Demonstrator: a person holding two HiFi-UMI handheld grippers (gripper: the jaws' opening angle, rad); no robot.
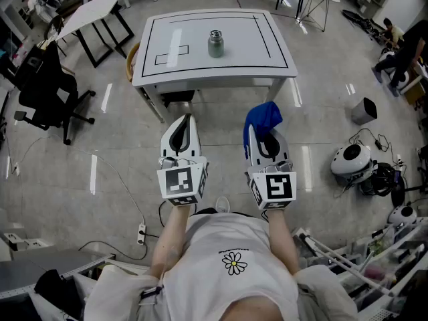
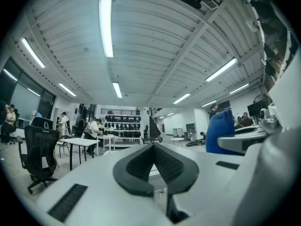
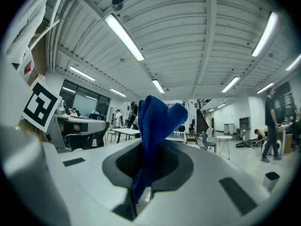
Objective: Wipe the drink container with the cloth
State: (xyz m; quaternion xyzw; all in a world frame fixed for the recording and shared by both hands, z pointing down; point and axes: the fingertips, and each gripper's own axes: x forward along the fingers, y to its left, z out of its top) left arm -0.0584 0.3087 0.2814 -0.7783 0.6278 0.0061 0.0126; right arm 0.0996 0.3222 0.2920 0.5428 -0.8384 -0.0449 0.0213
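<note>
A small grey-green metal drink container [image 1: 215, 44] stands upright on the white table [image 1: 267, 52], far ahead of both grippers. My right gripper [image 1: 257, 134] is shut on a blue cloth [image 1: 263, 118], which sticks up between its jaws [image 3: 155, 126]. My left gripper [image 1: 183, 127] is shut with nothing in it; its ribbed pads [image 2: 141, 164] meet in the left gripper view. Both grippers are held level in front of the person's chest, short of the table's near edge. From the left gripper view the blue cloth [image 2: 220, 132] shows at the right.
The table carries black taped outlines [image 1: 171, 51]. A black office chair [image 1: 47, 89] stands at the left, another white table [image 1: 90, 12] behind it. Robot parts and cables [image 1: 361, 166] lie on the floor at the right. A power strip [image 1: 141, 233] lies near the person's feet.
</note>
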